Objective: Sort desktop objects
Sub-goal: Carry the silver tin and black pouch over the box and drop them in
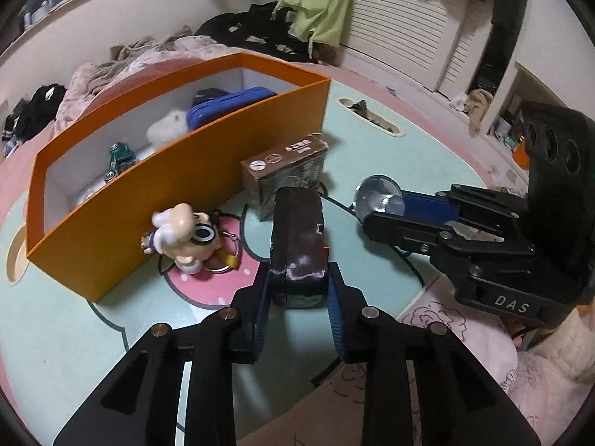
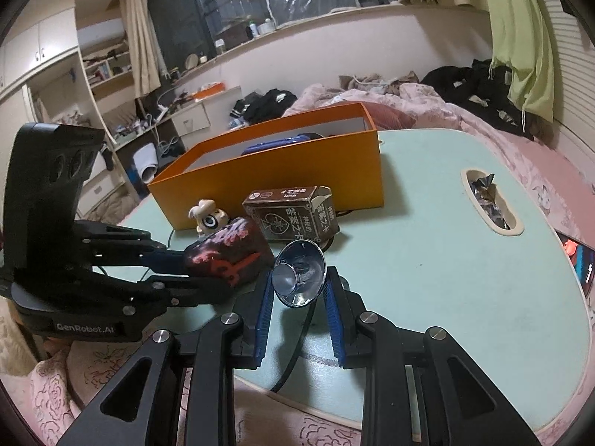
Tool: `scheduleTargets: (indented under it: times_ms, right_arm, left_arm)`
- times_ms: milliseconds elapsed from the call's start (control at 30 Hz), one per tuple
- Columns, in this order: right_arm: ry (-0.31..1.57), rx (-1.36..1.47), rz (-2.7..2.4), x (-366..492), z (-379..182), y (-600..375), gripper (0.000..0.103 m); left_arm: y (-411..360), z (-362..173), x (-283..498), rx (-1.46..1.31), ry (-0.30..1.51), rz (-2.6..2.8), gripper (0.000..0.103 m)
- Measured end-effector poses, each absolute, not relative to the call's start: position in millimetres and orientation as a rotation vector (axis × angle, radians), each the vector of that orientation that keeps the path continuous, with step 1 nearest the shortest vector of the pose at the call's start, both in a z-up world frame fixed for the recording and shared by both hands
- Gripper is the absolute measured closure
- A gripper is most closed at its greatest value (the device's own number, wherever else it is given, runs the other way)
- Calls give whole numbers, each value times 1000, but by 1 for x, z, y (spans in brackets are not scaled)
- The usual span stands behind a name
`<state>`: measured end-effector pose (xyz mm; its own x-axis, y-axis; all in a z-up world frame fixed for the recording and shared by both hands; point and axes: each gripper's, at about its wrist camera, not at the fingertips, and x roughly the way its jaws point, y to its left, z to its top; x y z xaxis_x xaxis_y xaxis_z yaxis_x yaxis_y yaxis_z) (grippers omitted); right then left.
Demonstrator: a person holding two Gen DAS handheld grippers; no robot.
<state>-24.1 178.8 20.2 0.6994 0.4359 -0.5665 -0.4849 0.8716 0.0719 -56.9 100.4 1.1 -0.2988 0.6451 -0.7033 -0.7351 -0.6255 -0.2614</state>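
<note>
Above the mint-green surface (image 1: 74, 334), your left claw (image 1: 297, 297) grips a dark red pouch (image 1: 299, 245), while your right claw (image 2: 299, 290) clamps a clear suction cup (image 2: 297, 277). Beside the orange box (image 1: 156, 200) on that surface lie a figurine keychain (image 1: 186, 238) and a brown card box (image 1: 286, 167).

Both wrist cams low over table (image 2: 446, 260), shared orange box (image 1: 111, 245).

left gripper (image 1: 297, 290) clamped, right gripper (image 2: 299, 290) clamped — side by side
</note>
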Motion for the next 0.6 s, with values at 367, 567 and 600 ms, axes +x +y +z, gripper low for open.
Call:
scheduleTargets:
  times_ms: [367, 567, 600]
  right_arm:
    - [530, -133, 508, -32, 44, 188, 77]
    - [492, -171, 490, 6, 93, 221, 77]
    - [499, -170, 483, 18, 100, 228, 77]
  left_arm:
    - [32, 37, -55, -882, -163, 2100, 74]
    - [17, 64, -90, -846, -204, 2210, 74]
    - [18, 67, -99, -851, -209, 2232, 74]
